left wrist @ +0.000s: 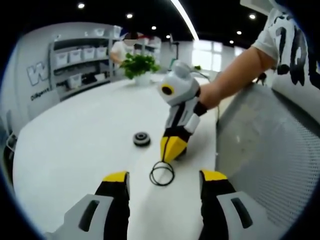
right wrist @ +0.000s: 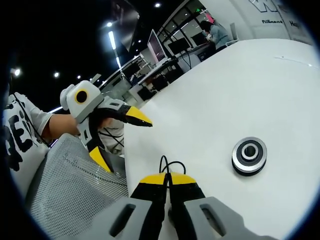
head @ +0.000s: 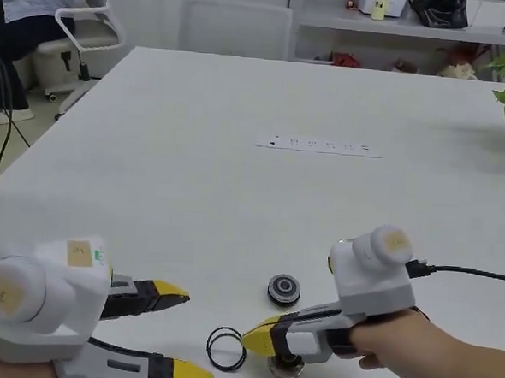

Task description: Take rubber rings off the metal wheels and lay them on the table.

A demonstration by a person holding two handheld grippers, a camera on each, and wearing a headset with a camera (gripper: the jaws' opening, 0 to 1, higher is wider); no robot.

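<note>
Left gripper, right gripper white; fingers black, yellow-tipped; cable black

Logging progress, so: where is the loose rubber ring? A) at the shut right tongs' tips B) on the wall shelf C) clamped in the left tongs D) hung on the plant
A: the rubber ring lies on the table, pinched by the shut right tongs; the left tongs stand open.

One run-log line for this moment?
left gripper: open | right gripper: shut on rubber ring lying on table | metal wheel: apart, untouched
</note>
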